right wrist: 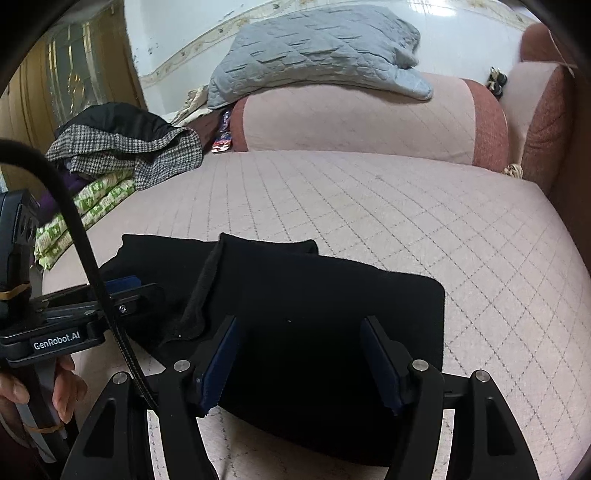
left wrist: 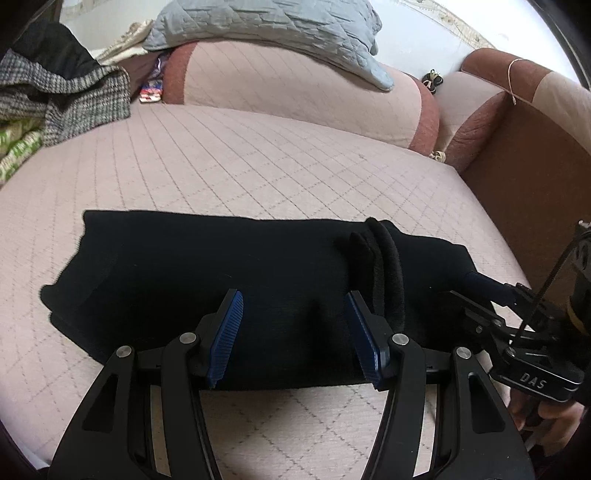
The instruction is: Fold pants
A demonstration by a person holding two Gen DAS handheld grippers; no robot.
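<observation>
Black pants lie folded in a long flat band on the pink quilted sofa seat. A fuzzy waistband edge curls up toward the right end. My left gripper is open, its blue pads over the near edge of the pants, holding nothing. In the right wrist view the pants fill the near middle, with a folded layer on top. My right gripper is open above the near edge, empty. It also shows in the left wrist view at the pants' right end.
A pile of checked and black clothes and a green patterned cloth sit at the left. A grey quilted blanket lies on the sofa back. The brown armrest bounds the right side.
</observation>
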